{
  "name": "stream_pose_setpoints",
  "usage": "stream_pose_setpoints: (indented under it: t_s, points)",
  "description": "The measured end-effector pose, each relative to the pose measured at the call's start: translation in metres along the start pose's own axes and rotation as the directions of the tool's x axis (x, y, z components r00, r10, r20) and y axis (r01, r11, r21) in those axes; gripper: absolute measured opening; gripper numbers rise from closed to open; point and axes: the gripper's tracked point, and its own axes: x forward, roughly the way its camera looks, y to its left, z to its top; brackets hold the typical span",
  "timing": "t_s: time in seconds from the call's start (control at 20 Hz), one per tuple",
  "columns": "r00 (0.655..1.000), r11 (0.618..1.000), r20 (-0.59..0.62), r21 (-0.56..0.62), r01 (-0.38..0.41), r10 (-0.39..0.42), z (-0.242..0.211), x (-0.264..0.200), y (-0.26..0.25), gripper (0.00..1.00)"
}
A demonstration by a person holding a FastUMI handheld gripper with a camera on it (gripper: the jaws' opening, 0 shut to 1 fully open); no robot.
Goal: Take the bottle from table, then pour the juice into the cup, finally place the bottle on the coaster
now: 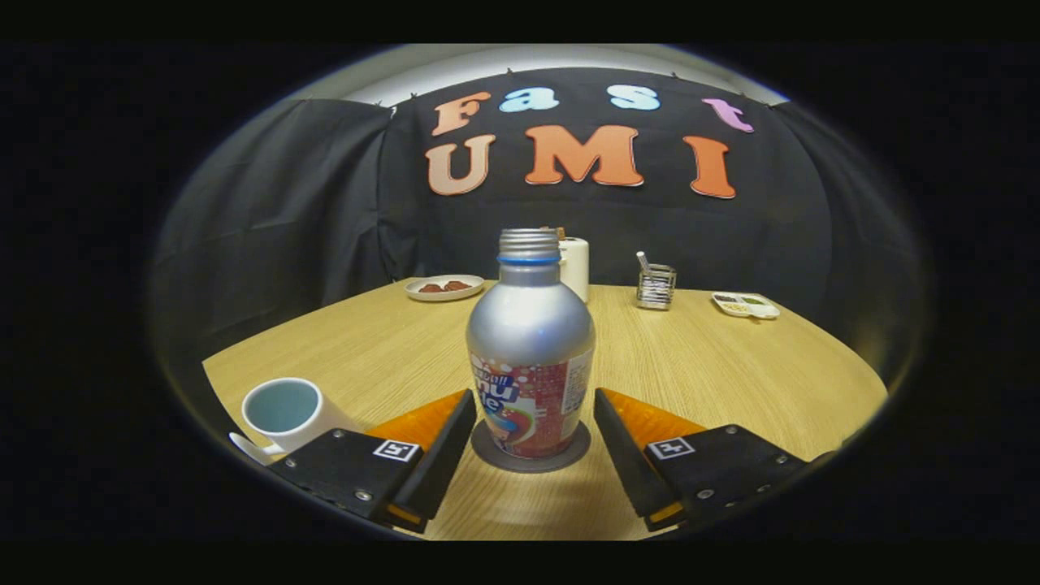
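Black cloth hangs as the booth's wall behind a round wooden tabletop (691, 366) with a pale grain. Near the tabletop's near edge stands the bottle (530, 349), upright, silver-shouldered with a printed label round its lower half, a blue ring at the neck and a bare threaded mouth. It sits squarely on a dark round coaster (530, 460), whose rim shows all round the bottle's base.

The tongs (532, 435) are spread wide, one finger on each side of the bottle's lower body. A sliver of tabletop and coaster shows between each finger and the bottle, so neither finger presses on it; the tongs have hold of nothing.

Off to the left of the left finger, close to the tabletop's near-left edge, is the cup (286, 413), a white mug with a pale blue inside, its handle pointing toward the near edge. I cannot tell whether there is liquid in it.

Along the far edge of the tabletop, well apart from the bottle, there are four smaller things. A white plate (444, 288) with a few brownish pieces on it lies at the far left. A white cylinder (575, 268) stands directly beyond the bottle, partly hidden by its neck. To the right of that is a small wire holder (656, 286) with something sticking up out of it, and farther right again a shallow white tray (745, 305) with small compartments.
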Motion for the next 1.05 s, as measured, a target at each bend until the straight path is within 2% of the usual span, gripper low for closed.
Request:
stream_pose_setpoints:
  t_s: [0.2,0.8,1.05]
  points:
    - [1.0,1.0,0.029,-0.005,0.003,-0.002,0.012,-0.021,-0.003,0.97]
    - [0.986,0.996,0.144,0.025,0.083,-0.086,0.045,-0.125,-0.055,0.97]
    - [0.978,0.993,0.171,0.021,0.118,-0.12,0.041,-0.159,-0.076,0.97]
